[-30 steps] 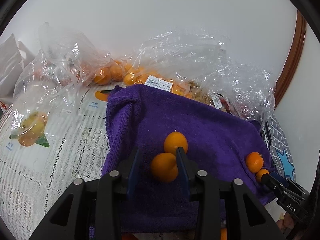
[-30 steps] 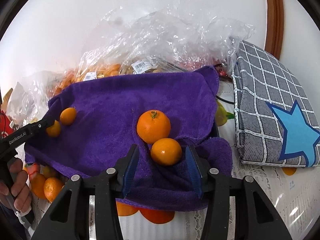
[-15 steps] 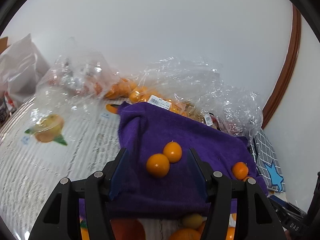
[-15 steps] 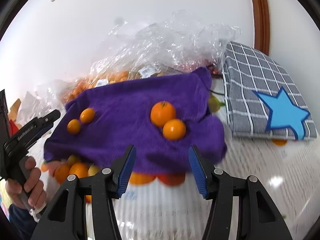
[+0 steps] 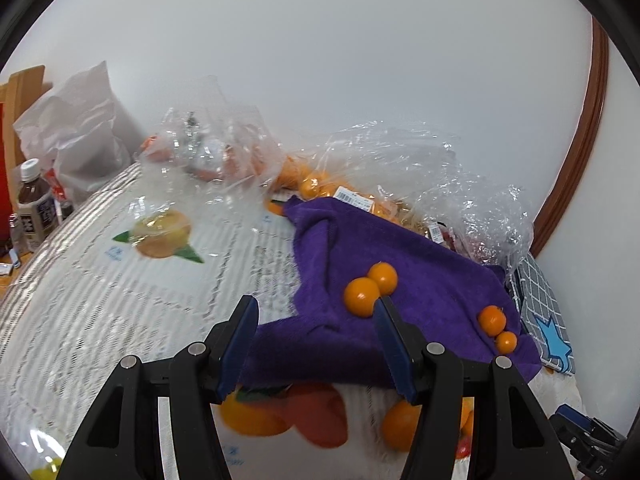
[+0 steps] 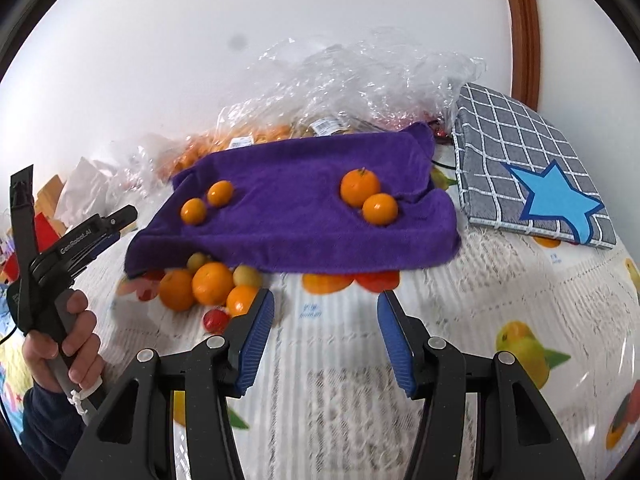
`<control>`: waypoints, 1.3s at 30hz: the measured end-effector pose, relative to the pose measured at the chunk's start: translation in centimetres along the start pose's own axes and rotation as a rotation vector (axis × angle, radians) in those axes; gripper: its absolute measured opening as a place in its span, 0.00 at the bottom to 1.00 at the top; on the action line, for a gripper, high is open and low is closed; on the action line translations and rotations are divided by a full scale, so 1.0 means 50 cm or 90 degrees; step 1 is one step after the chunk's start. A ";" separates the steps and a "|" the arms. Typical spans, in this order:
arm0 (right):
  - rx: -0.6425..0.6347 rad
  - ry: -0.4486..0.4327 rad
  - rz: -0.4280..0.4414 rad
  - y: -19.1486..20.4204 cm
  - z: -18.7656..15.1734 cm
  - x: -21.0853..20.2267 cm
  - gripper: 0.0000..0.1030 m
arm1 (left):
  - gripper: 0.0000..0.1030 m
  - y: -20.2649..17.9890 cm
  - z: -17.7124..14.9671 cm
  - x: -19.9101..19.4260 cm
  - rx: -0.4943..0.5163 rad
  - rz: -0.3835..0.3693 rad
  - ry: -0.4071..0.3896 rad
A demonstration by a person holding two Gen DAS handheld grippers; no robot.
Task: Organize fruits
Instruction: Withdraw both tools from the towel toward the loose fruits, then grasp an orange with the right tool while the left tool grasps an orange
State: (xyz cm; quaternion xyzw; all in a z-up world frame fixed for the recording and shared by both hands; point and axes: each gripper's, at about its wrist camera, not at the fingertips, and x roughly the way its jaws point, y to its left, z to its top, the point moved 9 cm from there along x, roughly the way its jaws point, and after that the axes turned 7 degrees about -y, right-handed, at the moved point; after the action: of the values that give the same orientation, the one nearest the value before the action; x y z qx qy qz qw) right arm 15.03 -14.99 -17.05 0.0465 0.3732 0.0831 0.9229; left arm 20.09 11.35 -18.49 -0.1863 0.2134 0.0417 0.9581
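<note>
A purple towel (image 6: 304,204) lies on the table with two pairs of small oranges on it: one pair at its left (image 6: 206,202) and one at its right (image 6: 368,196). In the left wrist view the towel (image 5: 424,280) carries the same pairs, one near (image 5: 370,288) and one farther right (image 5: 496,328). My left gripper (image 5: 314,344) is open and empty, hanging short of the towel's near edge. My right gripper (image 6: 326,340) is open and empty, well back from the towel. Its tip also shows at the lower right of the left wrist view (image 5: 576,428).
Clear plastic bags of oranges (image 6: 360,92) are heaped behind the towel. A grey checked cloth with a blue star (image 6: 528,168) lies to the right. A bottle (image 5: 34,204) and a white bag (image 5: 76,128) stand at the far left. The lace tablecloth (image 6: 460,312) has printed fruit pictures.
Both grippers opened, released their oranges on the towel and pulled back from it. The left wrist view has also swung left.
</note>
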 end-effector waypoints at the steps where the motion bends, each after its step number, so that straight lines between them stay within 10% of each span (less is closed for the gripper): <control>1: -0.002 0.001 0.002 0.004 -0.006 -0.005 0.53 | 0.56 0.004 -0.001 -0.008 0.004 0.004 -0.003; 39: -0.060 0.077 0.106 0.126 -0.037 0.128 0.31 | 0.56 0.041 -0.057 -0.048 0.032 0.034 0.065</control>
State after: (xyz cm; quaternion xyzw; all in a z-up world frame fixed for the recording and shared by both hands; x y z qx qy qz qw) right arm 17.55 -7.55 -21.80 0.0290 0.4186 0.1795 0.8898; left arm 16.46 12.16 -20.55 -0.1581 0.2675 0.0525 0.9490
